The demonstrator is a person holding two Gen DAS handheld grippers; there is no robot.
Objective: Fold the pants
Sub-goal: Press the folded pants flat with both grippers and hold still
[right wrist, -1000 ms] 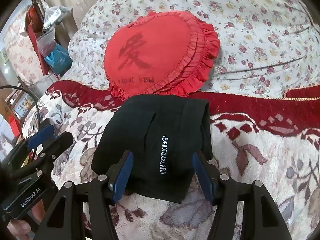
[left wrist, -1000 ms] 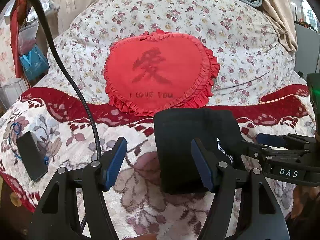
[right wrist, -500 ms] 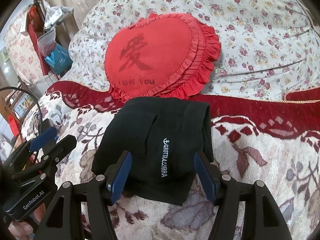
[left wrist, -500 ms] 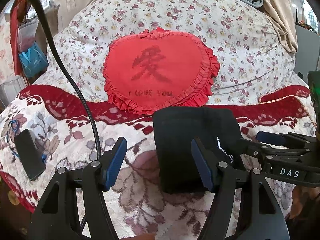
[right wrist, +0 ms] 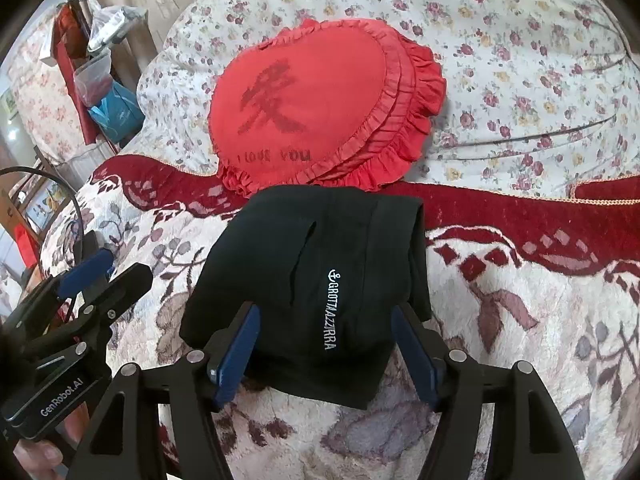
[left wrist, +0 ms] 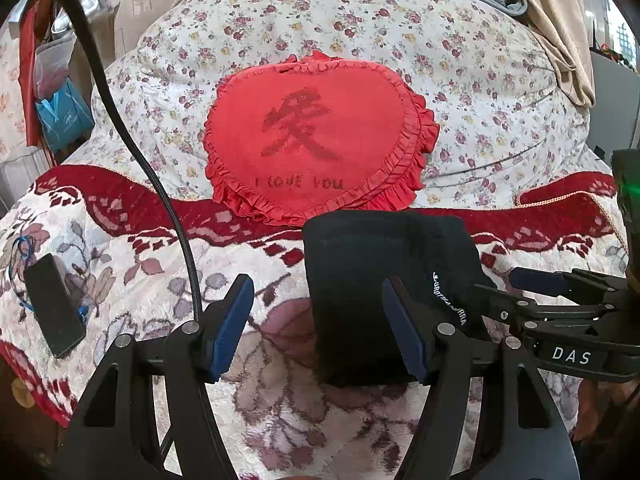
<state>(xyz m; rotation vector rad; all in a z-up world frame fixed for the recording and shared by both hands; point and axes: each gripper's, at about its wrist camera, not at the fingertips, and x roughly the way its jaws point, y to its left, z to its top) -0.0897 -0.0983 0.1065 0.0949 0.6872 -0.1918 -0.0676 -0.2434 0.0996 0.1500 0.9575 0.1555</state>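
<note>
The black pants (right wrist: 320, 280) lie folded into a compact rectangle on the floral blanket (right wrist: 520, 340), white lettering facing up. They also show in the left wrist view (left wrist: 372, 280). My right gripper (right wrist: 324, 352) is open and empty, hovering over the near edge of the pants. My left gripper (left wrist: 316, 324) is open and empty, just left of the pants' near corner. Each gripper shows in the other's view: the right one (left wrist: 532, 284) at the right edge, the left one (right wrist: 92, 272) at the left edge.
A red heart-shaped pillow (left wrist: 316, 140) leans on a flowered quilt (left wrist: 480, 80) just behind the pants. A black phone (left wrist: 52, 304) lies on the blanket at the left. A black cable (left wrist: 152, 168) runs up the left. Bags (right wrist: 108, 96) hang beside the bed.
Both grippers have drawn back slightly and stayed open. The pants have not moved.
</note>
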